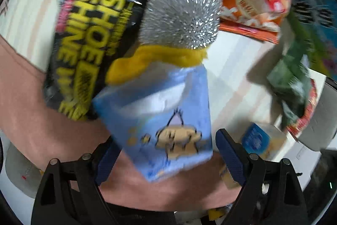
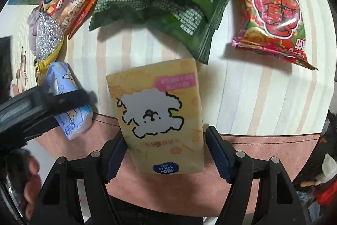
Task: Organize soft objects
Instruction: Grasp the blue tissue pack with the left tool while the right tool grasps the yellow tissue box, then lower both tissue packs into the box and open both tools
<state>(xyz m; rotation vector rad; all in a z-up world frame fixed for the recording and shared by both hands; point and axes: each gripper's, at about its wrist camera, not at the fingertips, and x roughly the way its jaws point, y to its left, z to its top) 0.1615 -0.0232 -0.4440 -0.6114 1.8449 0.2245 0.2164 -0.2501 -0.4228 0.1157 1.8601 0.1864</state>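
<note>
A blue tissue pack (image 1: 166, 125) with a cartoon lies between the fingers of my left gripper (image 1: 168, 153); the jaws stand wide apart and the right pad is clear of it. It also shows in the right wrist view (image 2: 69, 98), with the left gripper (image 2: 42, 107) across it. A yellow tissue pack (image 2: 160, 115) with a white dog drawing sits between the fingers of my right gripper (image 2: 166, 153); both pads touch its sides. It shows in the left wrist view (image 1: 263, 140) too.
A silver scourer (image 1: 185, 1) on a yellow cloth (image 1: 155, 58) and a black shoe-shine pouch (image 1: 88, 45) lie beyond the blue pack. A green snack bag (image 2: 160, 5), a red snack bag (image 2: 271, 5) and an orange bag (image 2: 73, 7) lie on the striped cloth (image 2: 263, 102).
</note>
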